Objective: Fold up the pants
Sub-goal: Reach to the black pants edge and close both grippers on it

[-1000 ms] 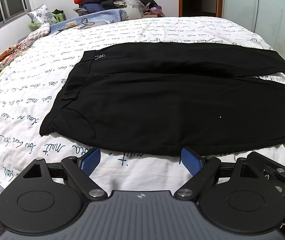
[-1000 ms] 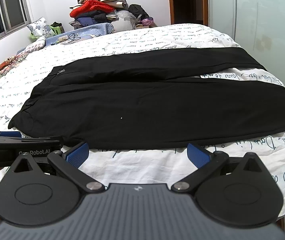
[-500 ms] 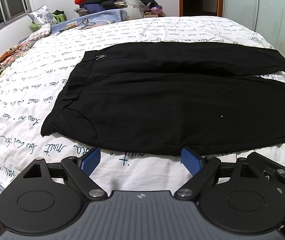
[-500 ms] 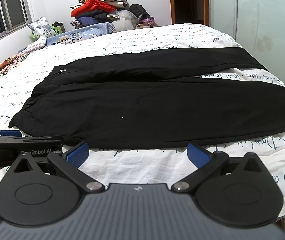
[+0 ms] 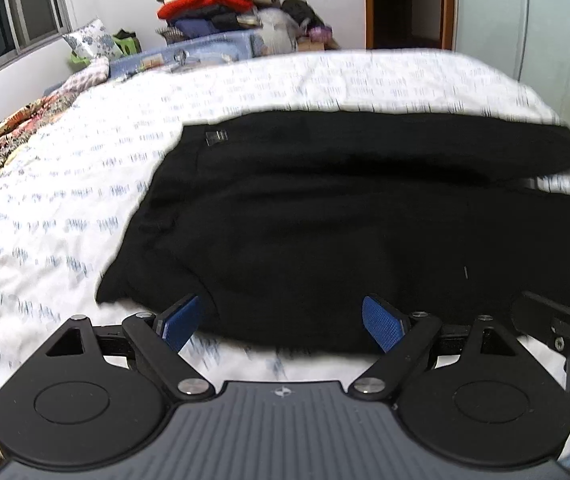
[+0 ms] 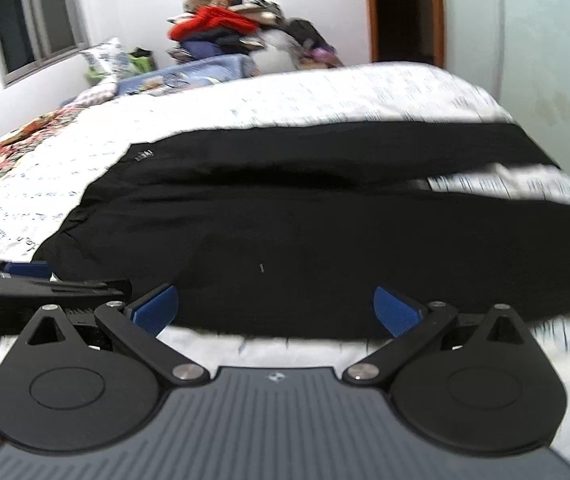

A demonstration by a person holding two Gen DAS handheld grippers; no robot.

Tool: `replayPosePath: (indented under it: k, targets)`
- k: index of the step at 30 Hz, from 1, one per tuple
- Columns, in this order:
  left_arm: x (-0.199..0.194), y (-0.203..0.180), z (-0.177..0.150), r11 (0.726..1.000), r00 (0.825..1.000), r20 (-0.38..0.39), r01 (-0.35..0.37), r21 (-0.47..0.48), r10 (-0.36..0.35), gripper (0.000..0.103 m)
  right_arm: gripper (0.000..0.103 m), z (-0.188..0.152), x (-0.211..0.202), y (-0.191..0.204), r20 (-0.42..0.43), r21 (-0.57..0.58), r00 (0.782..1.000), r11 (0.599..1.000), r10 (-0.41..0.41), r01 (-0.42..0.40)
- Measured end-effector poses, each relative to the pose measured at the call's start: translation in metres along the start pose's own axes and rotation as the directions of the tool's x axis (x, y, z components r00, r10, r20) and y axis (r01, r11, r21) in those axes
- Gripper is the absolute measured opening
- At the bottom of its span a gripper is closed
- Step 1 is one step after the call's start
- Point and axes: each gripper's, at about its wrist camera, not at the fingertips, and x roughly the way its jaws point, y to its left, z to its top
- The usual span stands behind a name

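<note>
Both the left gripper and right gripper hang spread wide and empty over the near hem of the black pants lying flat on the bed, so a shallow pinch could easily grab just the top layer or snag the sheet too.

black pants, white script-printed sheet

Both views are evenly and fairly brightly lit, apparently by room light overhead, since the window panes are dark. Motion blur smears the printed writing on the white bedsheet into streaks, and the edges of the black pants look soft. The gripper bodies below the pants stay sharp. Fisheye distortion bows the bed's far edge, and the upper right corners darken. The pants show almost no fold detail.
</note>
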Motion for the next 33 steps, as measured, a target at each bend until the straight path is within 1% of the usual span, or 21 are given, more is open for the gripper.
replayPosePath:
  k: [3, 6, 7, 9, 11, 13, 15, 16, 17, 20, 21, 23, 25, 26, 28, 29, 31, 33]
  targets:
    - [0.011, 0.022, 0.024, 1.000, 1.000, 0.015, 0.022, -0.022, -0.022, 0.088, 0.103, 0.018, 0.006, 0.001, 0.047, -0.106, 0.998, 0.993, 0.049, -0.044]
    - [0.030, 0.045, 0.050, 1.000, 1.000, 0.007, 0.008, -0.021, -0.008, 0.088, 0.103, 0.037, 0.013, -0.001, 0.126, -0.230, 0.985, 0.969, 0.118, -0.087]
    - [0.037, 0.052, 0.058, 1.000, 1.000, 0.006, 0.000, -0.016, 0.000, 0.088, 0.103, 0.044, 0.016, -0.002, 0.149, -0.268, 0.981, 0.960, 0.128, -0.085]
    - [0.053, 0.067, 0.074, 1.000, 1.000, 0.005, -0.013, -0.009, 0.013, 0.088, 0.103, 0.060, 0.024, -0.003, 0.187, -0.328, 0.975, 0.943, 0.122, -0.055]
    - [0.071, 0.082, 0.090, 1.000, 1.000, -0.001, -0.016, -0.003, 0.016, 0.088, 0.103, 0.078, 0.039, -0.004, 0.190, -0.382, 0.976, 0.924, 0.104, -0.024]
    - [0.090, 0.097, 0.106, 1.000, 1.000, 0.010, -0.003, 0.015, 0.002, 0.088, 0.103, 0.096, 0.058, -0.004, 0.172, -0.422, 0.983, 0.906, 0.068, 0.012]
    - [0.111, 0.108, 0.121, 0.999, 0.999, 0.039, 0.023, 0.049, -0.025, 0.088, 0.103, 0.115, 0.082, -0.004, 0.151, -0.467, 0.988, 0.883, 0.031, 0.044]
    - [0.121, 0.114, 0.126, 0.998, 0.998, 0.047, 0.029, 0.062, -0.032, 0.088, 0.103, 0.125, 0.095, -0.005, 0.134, -0.483, 0.991, 0.874, 0.020, 0.048]
    - [0.133, 0.119, 0.133, 0.997, 0.997, 0.056, 0.043, 0.072, -0.047, 0.088, 0.103, 0.134, 0.108, -0.007, 0.108, -0.492, 0.994, 0.870, 0.024, 0.032]
    - [0.167, 0.133, 0.151, 0.983, 0.988, 0.052, 0.142, 0.116, -0.149, 0.088, 0.103, 0.156, 0.145, -0.020, 0.046, -0.501, 0.994, 0.864, 0.095, -0.059]
    - [0.178, 0.135, 0.156, 0.978, 0.984, 0.039, 0.169, 0.123, -0.175, 0.088, 0.103, 0.161, 0.156, -0.023, 0.024, -0.510, 0.992, 0.855, 0.126, -0.096]
    - [0.203, 0.141, 0.167, 0.960, 0.971, 0.002, 0.237, 0.148, -0.240, 0.088, 0.103, 0.171, 0.181, -0.031, -0.031, -0.524, 0.980, 0.832, 0.194, -0.181]
    - [0.225, 0.140, 0.174, 0.956, 0.970, -0.021, 0.243, 0.163, -0.243, 0.088, 0.103, 0.183, 0.208, -0.037, -0.102, -0.521, 0.967, 0.816, 0.232, -0.251]
    - [0.235, 0.142, 0.176, 0.955, 0.971, -0.022, 0.240, 0.178, -0.239, 0.088, 0.103, 0.190, 0.224, -0.041, -0.147, -0.508, 0.962, 0.817, 0.230, -0.273]
    - [0.251, 0.146, 0.182, 0.960, 0.979, 0.003, 0.200, 0.194, -0.204, 0.088, 0.103, 0.201, 0.251, -0.047, -0.217, -0.479, 0.948, 0.820, 0.234, -0.312]
    - [0.259, 0.149, 0.184, 0.959, 0.978, 0.015, 0.199, 0.201, -0.206, 0.088, 0.103, 0.206, 0.264, -0.051, -0.237, -0.470, 0.942, 0.821, 0.236, -0.324]
    - [0.273, 0.155, 0.188, 0.952, 0.972, 0.002, 0.228, 0.205, -0.233, 0.088, 0.103, 0.215, 0.283, -0.059, -0.257, -0.455, 0.932, 0.820, 0.254, -0.349]
    - [0.288, 0.158, 0.192, 0.941, 0.959, -0.039, 0.281, 0.187, -0.279, 0.088, 0.103, 0.224, 0.303, -0.065, -0.282, -0.426, 0.920, 0.823, 0.274, -0.376]
